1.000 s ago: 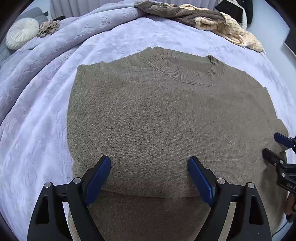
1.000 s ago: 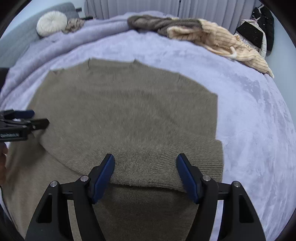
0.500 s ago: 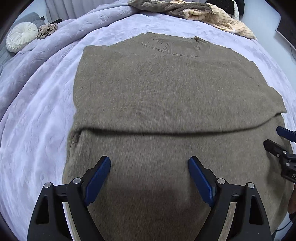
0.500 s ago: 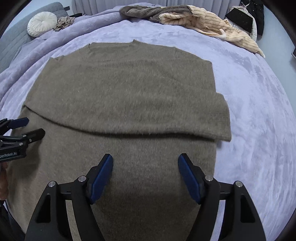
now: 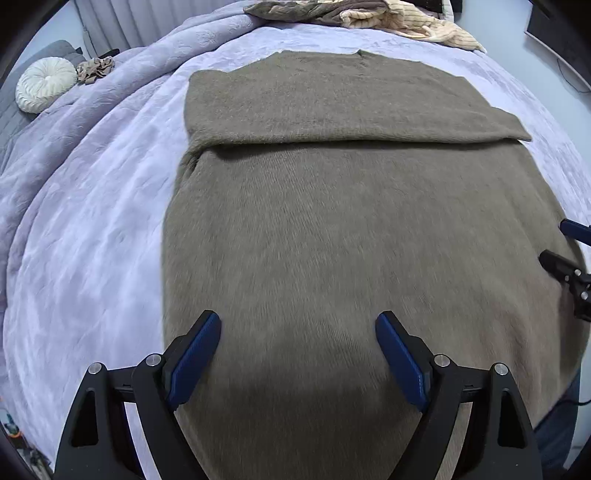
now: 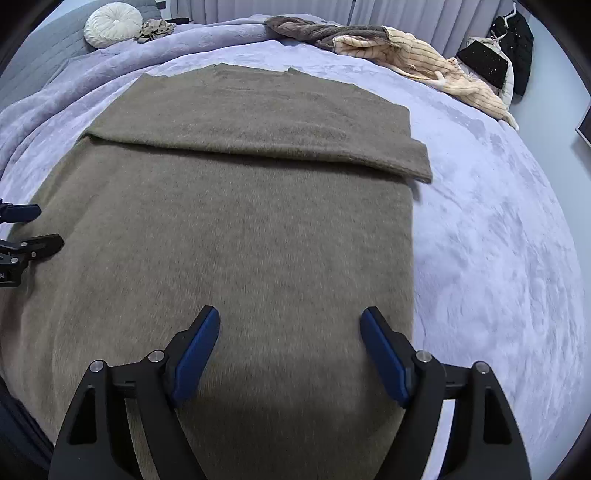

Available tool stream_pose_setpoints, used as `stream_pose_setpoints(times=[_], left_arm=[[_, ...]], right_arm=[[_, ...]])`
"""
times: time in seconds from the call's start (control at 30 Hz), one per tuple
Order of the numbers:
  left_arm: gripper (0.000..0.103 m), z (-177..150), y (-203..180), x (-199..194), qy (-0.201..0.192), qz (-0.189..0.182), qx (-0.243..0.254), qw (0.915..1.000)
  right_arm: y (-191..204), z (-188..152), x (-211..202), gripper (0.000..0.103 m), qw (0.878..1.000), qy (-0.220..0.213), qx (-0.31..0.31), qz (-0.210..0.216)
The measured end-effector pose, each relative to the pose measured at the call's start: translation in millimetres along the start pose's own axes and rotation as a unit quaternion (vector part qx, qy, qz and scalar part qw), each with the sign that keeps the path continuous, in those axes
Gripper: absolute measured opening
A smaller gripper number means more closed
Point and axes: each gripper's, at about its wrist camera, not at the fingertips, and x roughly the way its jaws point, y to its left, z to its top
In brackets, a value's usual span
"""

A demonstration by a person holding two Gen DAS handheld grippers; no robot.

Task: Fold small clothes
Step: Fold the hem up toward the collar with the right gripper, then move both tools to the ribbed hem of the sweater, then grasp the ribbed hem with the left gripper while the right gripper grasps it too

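On the lavender bed (image 5: pixel 92 229) the olive knit sweater (image 5: pixel 351 240) is spread flat, its sleeves folded across the upper part. The left gripper (image 5: pixel 298 354) and right gripper (image 6: pixel 290 350) are held wide, empty, above the hem. Soft, limp, light fabric is judged; the hem corners are best pinched

Lavender bedspread (image 5: pixel 92 229), grey curtains (image 6: pixel 399 14), round cushion (image 6: pixel 112 23)

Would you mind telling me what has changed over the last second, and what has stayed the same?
Both the left gripper and right gripper have drawn back toward the sweater's near end, so its folded band now lies far ahead. Neither took hold of anything; both stay open. The sweater and the clothes pile have not moved.
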Motion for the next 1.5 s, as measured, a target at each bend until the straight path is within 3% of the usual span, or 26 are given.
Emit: stream_pose_setpoints(times=[0.1,0.23,0.3,0.37,0.43,0.63,0.77,0.9,1.07,1.17,1.27,1.3,1.37,1.43,1.5], left_arm=[[0.087,-7,-24,-19,-0.011,-0.049,0.008,0.9987],[0.087,-23,-63,-12,-0.005,-0.017,0.061,0.998],[0.091,-36,-59,-8,-0.002,-0.01,0.058,0.9983],[0.102,-47,-47,-9,-0.003,-0.017,0.033,0.9993],[0.102,-60,-32,-11,-0.001,-0.03,0.012,0.9995],[0.102,-96,-16,-26,-0.004,-0.041,-0.018,0.999],[0.102,-103,0,-47,-0.016,-0.046,-0.055,0.9973],[0.102,-120,32,-55,-0.016,-0.049,-0.112,0.9924],[0.102,-137,52,-26,0.019,-0.118,-0.167,0.9787],[0.102,-136,45,-21,0.019,-0.119,-0.163,0.9793],[0.102,-127,33,-19,0.015,-0.146,-0.168,0.9748],[0.101,-124,29,-18,0.014,-0.157,-0.167,0.9732],[0.087,-120,16,-19,0.012,-0.167,-0.153,0.9739],[0.087,-117,4,-19,0.006,-0.154,-0.133,0.979],[0.087,-116,2,-19,-0.002,-0.158,-0.134,0.9783]], right_arm=[[9,-5,-33,0.082,0.998,-0.036,0.008,0.041],[63,-2,-38,0.082,0.993,-0.044,-0.072,0.079],[85,-15,-20,0.081,0.991,-0.016,-0.124,0.054],[86,-34,-14,0.082,0.989,-0.023,-0.142,0.034],[74,-53,-21,0.083,0.989,-0.041,-0.134,0.044],[46,-102,-41,0.085,0.992,-0.037,-0.109,0.049],[47,-116,-54,0.085,0.992,-0.035,-0.117,0.024],[29,-125,-73,0.086,0.997,-0.032,-0.072,0.018],[-17,-138,-64,0.086,0.996,-0.014,0.043,0.075],[-17,-139,-51,0.086,0.993,-0.008,0.051,0.11],[-9,-138,-42,0.085,0.993,-0.016,0.047,0.111],[-6,-138,-43,0.083,0.992,-0.022,0.049,0.116],[-4,-139,-44,0.074,0.99,-0.03,0.05,0.129],[-5,-139,-46,0.062,0.988,-0.035,0.053,0.142],[-5,-141,-46,0.054,0.986,-0.039,0.057,0.154]])
